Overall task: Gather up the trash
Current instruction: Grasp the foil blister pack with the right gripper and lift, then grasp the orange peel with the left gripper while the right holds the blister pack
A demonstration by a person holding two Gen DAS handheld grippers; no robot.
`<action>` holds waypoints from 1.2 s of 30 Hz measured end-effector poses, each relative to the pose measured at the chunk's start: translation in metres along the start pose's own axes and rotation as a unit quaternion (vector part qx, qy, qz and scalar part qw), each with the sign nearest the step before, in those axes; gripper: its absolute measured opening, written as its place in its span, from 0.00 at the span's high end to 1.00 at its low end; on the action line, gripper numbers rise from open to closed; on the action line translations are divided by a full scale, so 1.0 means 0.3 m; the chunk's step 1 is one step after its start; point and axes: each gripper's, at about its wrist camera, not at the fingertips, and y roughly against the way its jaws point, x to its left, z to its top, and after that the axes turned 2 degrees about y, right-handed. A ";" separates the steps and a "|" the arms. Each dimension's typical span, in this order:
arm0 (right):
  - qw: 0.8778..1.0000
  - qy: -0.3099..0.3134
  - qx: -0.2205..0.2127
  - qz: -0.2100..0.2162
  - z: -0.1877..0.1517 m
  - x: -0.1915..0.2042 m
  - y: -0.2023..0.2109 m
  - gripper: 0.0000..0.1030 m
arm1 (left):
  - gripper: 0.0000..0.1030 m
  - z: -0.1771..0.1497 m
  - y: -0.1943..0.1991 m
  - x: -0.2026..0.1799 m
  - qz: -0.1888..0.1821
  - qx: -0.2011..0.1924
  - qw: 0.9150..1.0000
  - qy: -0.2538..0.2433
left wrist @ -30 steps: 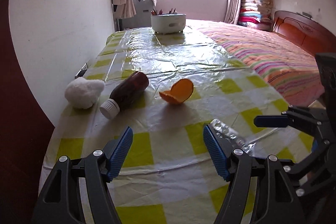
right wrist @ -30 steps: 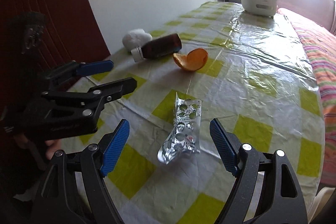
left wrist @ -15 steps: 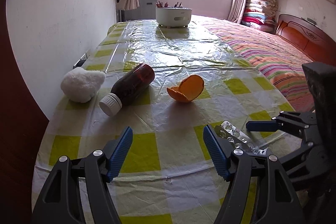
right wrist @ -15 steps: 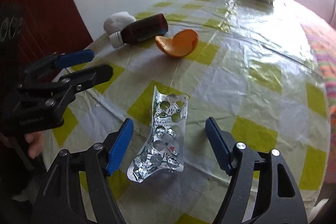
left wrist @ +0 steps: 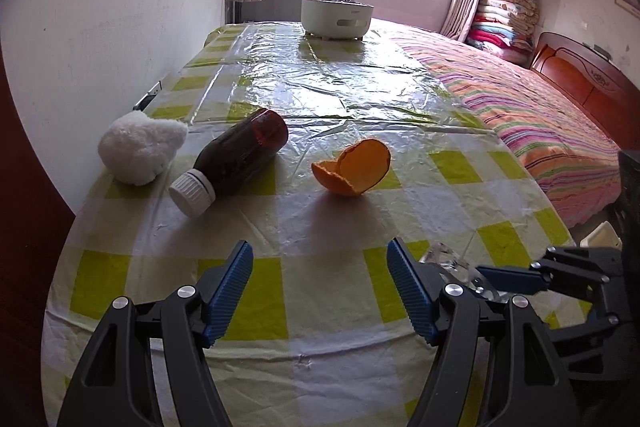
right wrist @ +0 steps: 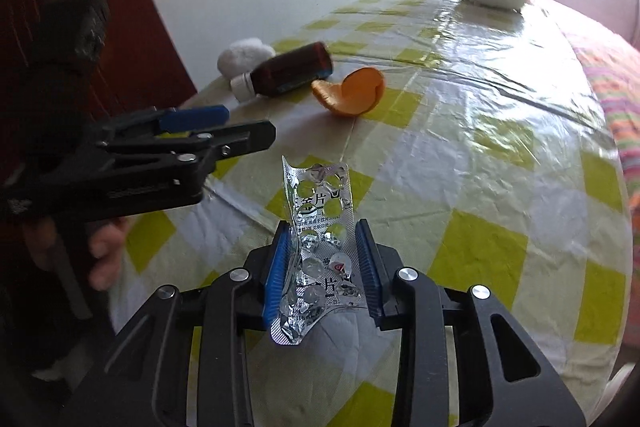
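Observation:
A crumpled silver blister pack (right wrist: 320, 247) stands bent between the blue pads of my right gripper (right wrist: 322, 263). The jaws are closing and both pads press on its edges. In the left wrist view the pack (left wrist: 448, 261) peeks out beside the right gripper (left wrist: 520, 269) at the lower right. My left gripper (left wrist: 320, 287) hangs open over the checked tablecloth (left wrist: 280, 227) with nothing between its fingers. Farther along the table lie an orange peel (left wrist: 352, 167), a brown bottle (left wrist: 240, 155) on its side with a white cap, and a white tissue ball (left wrist: 140, 147).
A white pot (left wrist: 336, 17) stands at the table's far end. A white wall (left wrist: 100, 27) runs along the left side, and a bed with a striped cover (left wrist: 540, 115) lies to the right. A hand (right wrist: 104, 251) holds the left gripper (right wrist: 244, 127).
The right jaws have drawn in from wide apart onto the blister pack, which has buckled and risen off the cloth. The left gripper has drifted a little and stays open.

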 end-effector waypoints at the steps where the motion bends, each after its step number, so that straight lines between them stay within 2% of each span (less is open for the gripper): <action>1: 1.000 -0.010 -0.006 -0.001 -0.004 -0.014 0.019 0.69 | 0.34 0.005 -0.003 -0.004 0.000 0.000 1.000 0.001; 7: 0.998 -0.050 -0.048 0.005 -0.013 -0.072 0.121 0.69 | 0.34 0.048 -0.034 -0.027 -0.006 -0.002 1.000 0.013; 12: 0.995 -0.066 -0.067 0.017 -0.020 -0.080 0.158 0.69 | 0.34 0.086 -0.101 -0.045 -0.009 0.011 1.000 0.023; 15: 0.995 -0.069 -0.072 0.020 -0.031 -0.082 0.168 0.69 | 0.34 0.108 -0.139 -0.032 -0.014 0.019 0.998 0.054; 20: 0.994 -0.071 -0.077 0.029 -0.055 -0.080 0.178 0.68 | 0.34 0.142 -0.190 0.011 -0.038 0.029 0.991 0.128; 25: 0.993 -0.075 -0.081 0.035 -0.059 -0.093 0.186 0.68 | 0.35 0.159 -0.250 0.027 -0.055 0.053 0.983 0.165; 28: 0.992 -0.082 -0.089 0.035 -0.060 -0.110 0.199 0.68 | 0.36 0.164 -0.263 0.033 -0.056 0.053 0.982 0.173; 29: 0.992 -0.084 -0.090 0.036 -0.060 -0.114 0.204 0.68 | 0.38 0.166 -0.266 0.036 -0.057 0.054 0.981 0.176; 30: 0.991 -0.086 -0.092 0.035 -0.062 -0.120 0.209 0.68 | 0.50 0.166 -0.267 0.038 -0.058 0.054 0.981 0.179; 32: 0.990 -0.092 -0.098 0.034 -0.067 -0.130 0.221 0.68 | 0.61 0.164 -0.276 0.046 -0.062 0.058 0.979 0.183; 34: 0.990 -0.098 -0.101 0.032 -0.070 -0.140 0.229 0.68 | 0.78 0.161 -0.286 0.046 -0.067 0.066 0.979 0.183; 36: 0.988 -0.104 -0.107 0.027 -0.073 -0.152 0.240 0.68 | 0.82 0.157 -0.287 0.044 -0.069 0.068 0.979 0.182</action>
